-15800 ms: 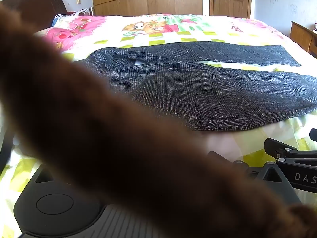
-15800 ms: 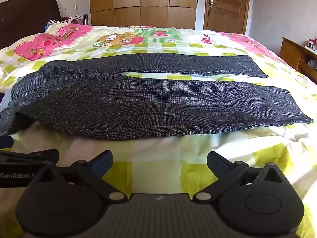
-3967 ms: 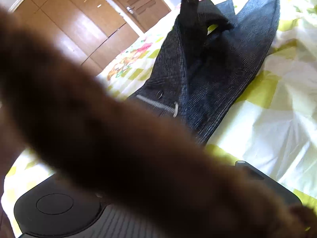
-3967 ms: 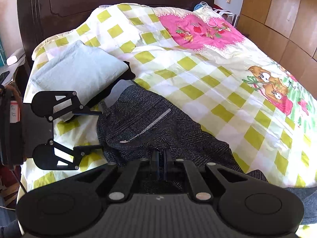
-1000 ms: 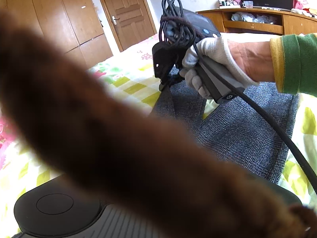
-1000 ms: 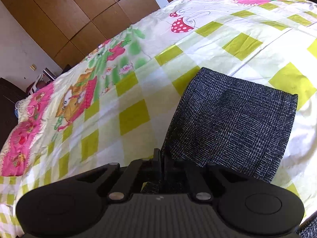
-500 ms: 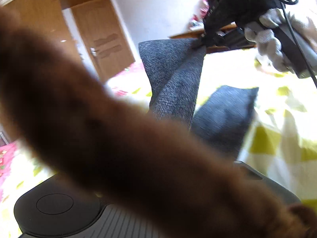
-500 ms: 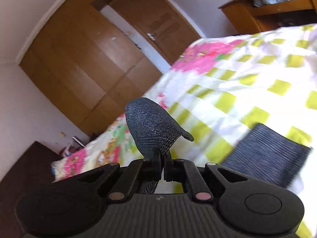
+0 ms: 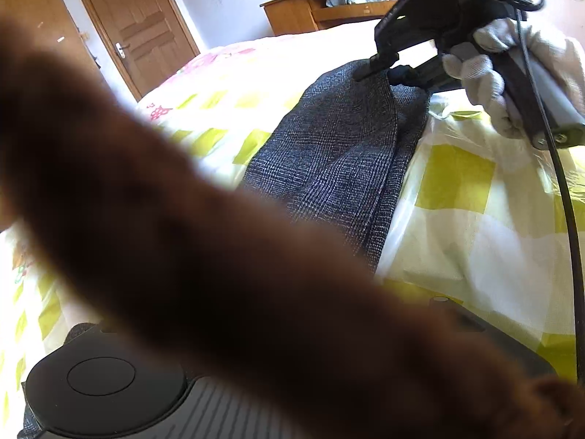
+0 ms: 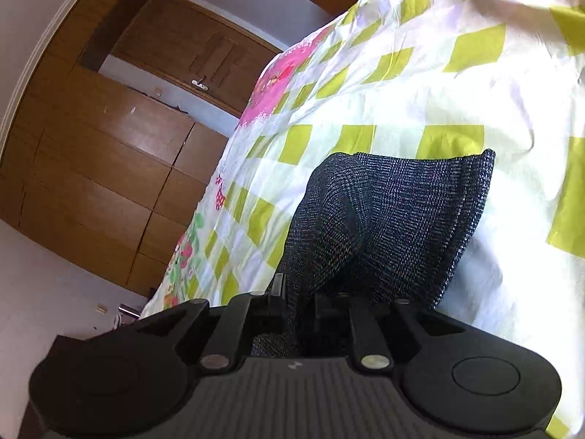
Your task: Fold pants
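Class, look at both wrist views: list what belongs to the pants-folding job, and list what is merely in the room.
Part of the job:
- dark checked pants, lying on the bed
- right gripper, at the pants' far edge, jaws just opening with cloth between them
- checked bedspread, the folding surface

Just there:
- wooden door
- wardrobe
- shelf unit with clutter

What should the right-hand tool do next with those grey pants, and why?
Probably open a little wider and draw back. The right tool has just been opening its jaws, with the pants cloth between them, and the folded end already lies on the bedspread.
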